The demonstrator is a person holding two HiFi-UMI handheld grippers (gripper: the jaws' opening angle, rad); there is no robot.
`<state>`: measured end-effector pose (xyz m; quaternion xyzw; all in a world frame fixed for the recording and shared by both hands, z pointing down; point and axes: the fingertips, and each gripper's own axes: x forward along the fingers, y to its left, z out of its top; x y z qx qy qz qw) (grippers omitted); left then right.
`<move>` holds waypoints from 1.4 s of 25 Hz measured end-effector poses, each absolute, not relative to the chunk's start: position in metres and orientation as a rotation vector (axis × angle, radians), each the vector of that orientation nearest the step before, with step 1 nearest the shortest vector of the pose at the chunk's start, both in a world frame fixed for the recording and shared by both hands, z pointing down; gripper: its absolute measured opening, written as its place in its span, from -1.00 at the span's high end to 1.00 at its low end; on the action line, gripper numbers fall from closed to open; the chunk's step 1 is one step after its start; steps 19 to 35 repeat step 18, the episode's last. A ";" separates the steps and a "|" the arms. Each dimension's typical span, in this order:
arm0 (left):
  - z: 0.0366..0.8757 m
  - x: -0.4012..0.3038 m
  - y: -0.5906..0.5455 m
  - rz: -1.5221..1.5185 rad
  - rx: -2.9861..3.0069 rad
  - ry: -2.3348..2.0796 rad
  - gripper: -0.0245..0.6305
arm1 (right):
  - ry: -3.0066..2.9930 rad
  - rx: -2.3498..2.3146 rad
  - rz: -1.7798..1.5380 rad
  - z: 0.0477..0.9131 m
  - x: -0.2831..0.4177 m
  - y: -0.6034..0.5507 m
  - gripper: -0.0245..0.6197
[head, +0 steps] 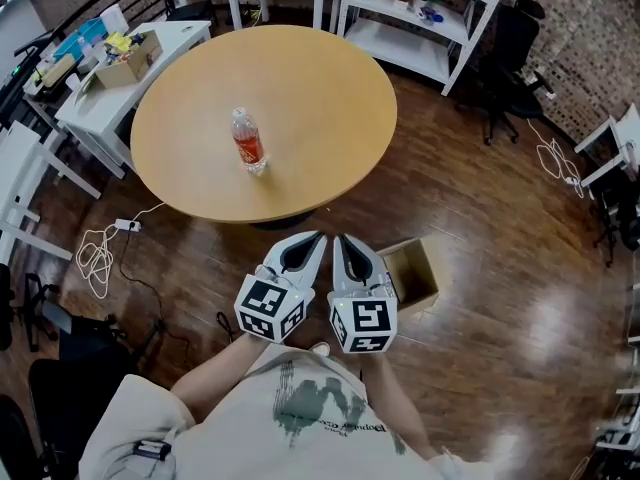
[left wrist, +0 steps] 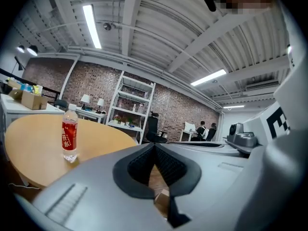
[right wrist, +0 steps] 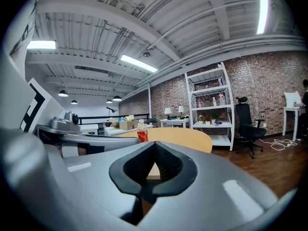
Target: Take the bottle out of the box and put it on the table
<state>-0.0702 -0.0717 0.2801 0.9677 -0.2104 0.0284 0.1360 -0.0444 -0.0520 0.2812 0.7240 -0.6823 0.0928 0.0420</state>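
Nothing legible for you: white characters on the bottle [left wrist: 70, 134] label, ahead-left of your left gripper [left wrist: 155, 147], too small; shirt [head: 300, 408] print blurred.

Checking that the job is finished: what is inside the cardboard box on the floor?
The open box shows only bare cardboard inside; its left edge is covered by the right tongs. The bottle stands on the table.

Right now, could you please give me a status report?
Left gripper shut, empty; right gripper shut, empty. Bottle upright on table. Box on floor. Nothing in the way.
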 end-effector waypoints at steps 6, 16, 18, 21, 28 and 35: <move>0.282 -0.070 -0.044 0.086 2.805 -0.589 0.93 | -2.123 2.248 0.322 0.282 -0.042 -0.025 0.93; 0.288 -0.061 -0.023 0.083 2.797 -0.542 0.93 | -2.161 2.282 0.375 0.285 -0.033 -0.001 0.93; 0.287 -0.059 -0.021 0.081 2.800 -0.538 0.93 | -2.161 2.283 0.370 0.285 -0.032 0.000 0.93; 0.287 -0.059 -0.021 0.081 2.800 -0.538 0.93 | -2.161 2.283 0.370 0.285 -0.032 0.000 0.93; 0.287 -0.059 -0.021 0.081 2.800 -0.538 0.93 | -2.161 2.283 0.370 0.285 -0.032 0.000 0.93; 0.287 -0.059 -0.021 0.081 2.800 -0.538 0.93 | -2.161 2.283 0.370 0.285 -0.032 0.000 0.93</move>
